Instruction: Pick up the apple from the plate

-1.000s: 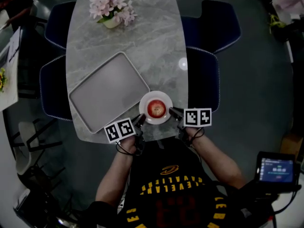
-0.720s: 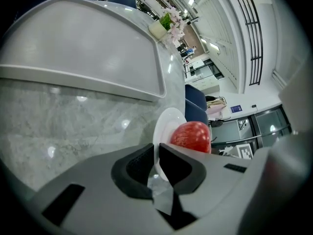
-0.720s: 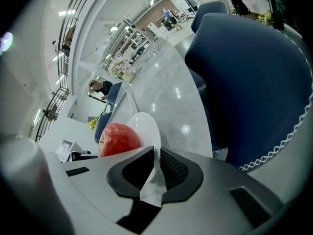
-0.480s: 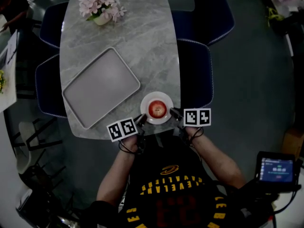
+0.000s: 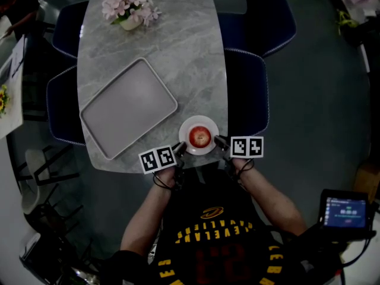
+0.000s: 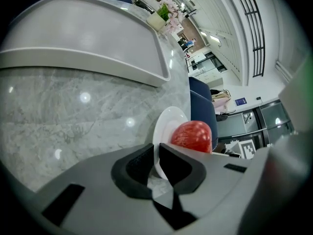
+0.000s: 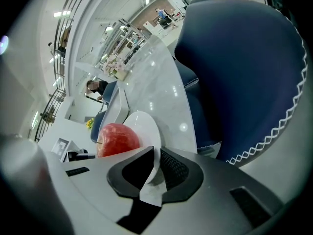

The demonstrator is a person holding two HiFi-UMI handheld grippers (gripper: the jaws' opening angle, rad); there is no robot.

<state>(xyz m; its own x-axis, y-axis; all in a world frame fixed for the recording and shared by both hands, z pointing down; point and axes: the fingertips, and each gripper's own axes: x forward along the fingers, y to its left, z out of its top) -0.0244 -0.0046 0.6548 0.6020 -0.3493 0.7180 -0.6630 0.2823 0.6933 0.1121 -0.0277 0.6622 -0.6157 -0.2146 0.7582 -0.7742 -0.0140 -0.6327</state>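
A red apple (image 5: 200,136) sits on a small white plate (image 5: 200,120) near the front edge of the marble table (image 5: 178,46). My left gripper (image 5: 180,149) is shut on the plate's left rim, which runs between its jaws in the left gripper view (image 6: 156,153). There the apple (image 6: 192,136) rises just behind the plate (image 6: 168,124). My right gripper (image 5: 218,141) is shut on the opposite rim (image 7: 155,158), with the apple (image 7: 117,138) to the left on the plate (image 7: 144,124). Neither gripper touches the apple.
A grey rectangular tray (image 5: 127,108) lies left of the plate, its corner close to the rim. A vase of pink flowers (image 5: 126,6) stands at the far end. Dark blue chairs (image 5: 246,94) line the table's right side, with more on the left.
The plate with the apple, held at both rims, has shifted a little to the right, away from the tray's corner. Both grippers moved with it.
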